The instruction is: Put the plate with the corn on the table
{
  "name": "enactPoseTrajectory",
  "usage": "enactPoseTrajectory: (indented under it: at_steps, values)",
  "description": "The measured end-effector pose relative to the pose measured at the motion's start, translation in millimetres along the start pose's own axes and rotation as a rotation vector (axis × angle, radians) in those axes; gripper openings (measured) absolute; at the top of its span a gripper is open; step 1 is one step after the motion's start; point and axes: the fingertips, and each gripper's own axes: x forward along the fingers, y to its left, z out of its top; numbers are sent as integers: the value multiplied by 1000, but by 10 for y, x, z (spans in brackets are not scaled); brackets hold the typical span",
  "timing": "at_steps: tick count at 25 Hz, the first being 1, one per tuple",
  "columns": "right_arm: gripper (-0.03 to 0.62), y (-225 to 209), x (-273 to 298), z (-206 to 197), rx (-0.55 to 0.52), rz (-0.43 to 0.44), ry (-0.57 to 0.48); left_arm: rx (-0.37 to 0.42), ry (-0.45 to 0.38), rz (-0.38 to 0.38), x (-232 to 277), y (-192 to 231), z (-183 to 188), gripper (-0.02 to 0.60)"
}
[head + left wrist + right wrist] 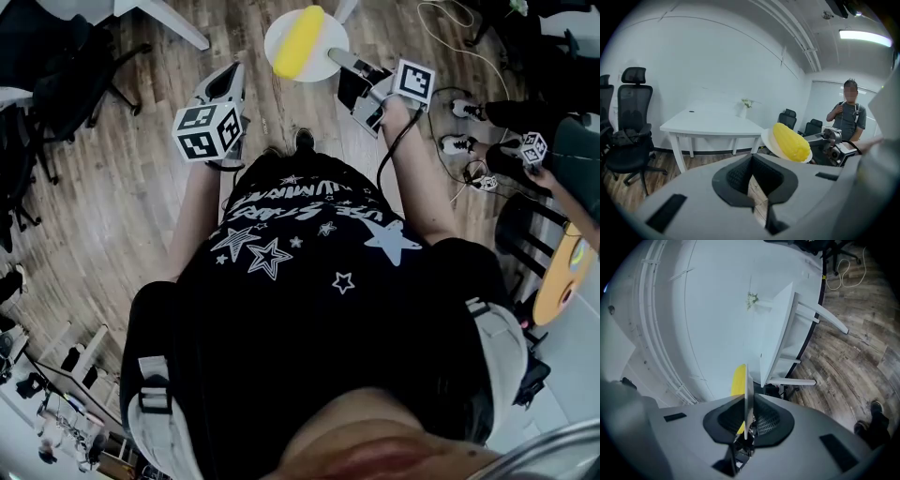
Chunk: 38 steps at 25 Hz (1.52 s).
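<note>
A white plate [334,36] with a yellow corn cob [298,42] on it hangs over the wooden floor in front of me. My right gripper [339,60] is shut on its rim. The right gripper view has the plate [747,390] edge-on between the pads, with the corn [738,380] behind it. My left gripper [231,77] hangs to the left of the plate, shut and holding nothing. From the left gripper [753,180] view, the plate [768,140] and corn [791,142] float at the right. The white table [712,124] stands ahead by the wall.
Black office chairs [630,136] stand left of the table, and more chairs [787,118] stand behind it. A small vase [746,105] sits on the tabletop. A person [848,117] stands at the right. Cables [459,28] lie on the floor.
</note>
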Motion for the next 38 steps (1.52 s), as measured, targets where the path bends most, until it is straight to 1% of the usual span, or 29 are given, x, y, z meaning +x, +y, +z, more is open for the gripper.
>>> enactPoseTrajectory:
  at_steps: [8,16,20,24,29,33,38]
  values:
    - [37,17,-31,158,12,21,7,2,-4,13,140,-90,74,5]
    - [37,-72,-38,446,12,34,20,1,-20,41,382,-151,170,5]
    - [37,-116,8,604,15,37,21,-11,-31,67,476,-110,221,5]
    - [37,-149,67,682,20,38,26,-19,-22,77,520,-50,222,5]
    - [37,-224,162,804,27,36,11,-24,-19,76,640,80,263,5]
    - [37,-261,235,894,26,26,-5,-19,-23,56,737,156,334,5]
    - [37,-299,480,1206,19,7,-25,-19,-10,24,1124,398,529,5]
